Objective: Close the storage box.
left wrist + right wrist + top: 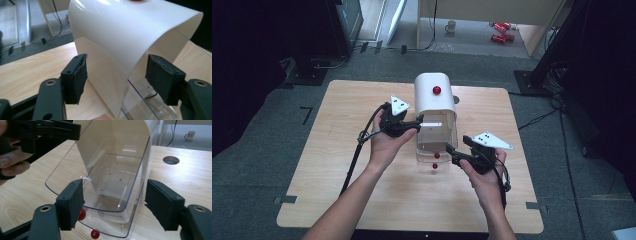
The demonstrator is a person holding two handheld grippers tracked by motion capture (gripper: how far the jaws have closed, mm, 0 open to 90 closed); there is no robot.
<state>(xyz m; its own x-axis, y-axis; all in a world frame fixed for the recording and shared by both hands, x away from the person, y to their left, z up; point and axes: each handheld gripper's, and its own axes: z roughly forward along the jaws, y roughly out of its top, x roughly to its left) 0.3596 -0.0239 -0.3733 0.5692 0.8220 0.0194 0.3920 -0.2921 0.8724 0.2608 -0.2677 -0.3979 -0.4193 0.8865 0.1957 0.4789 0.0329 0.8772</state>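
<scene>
The left gripper (419,120) stands spread around the near rim of the white curved cover (434,94). In the left gripper view one pad sits just beside the cover's outer wall and the other hangs at the open end, over the clear wall; neither pad visibly presses on it. The right gripper (450,150) is spread too, its jaws straddling the open front of the clear plastic bin (113,182) (a see-through box with small holes in its back wall), one pad at the bin's near rim, the other apart from it on the outside.

The bin and its cover stand near the middle of the light wooden desk (342,165), toward 12 o'clock from both hands. The left hand (384,145) comes in at the bin's 9 o'clock, the right hand (484,175) at about its 4 o'clock. A red knob (437,90) sits on top of the cover. Two small red balls (88,225) lie at the bin's near edge, at 6 o'clock of it.

A round hole (171,160) in the desk lies beyond the bin at 1 o'clock. On the floor past the desk stands a white mug (451,26).
</scene>
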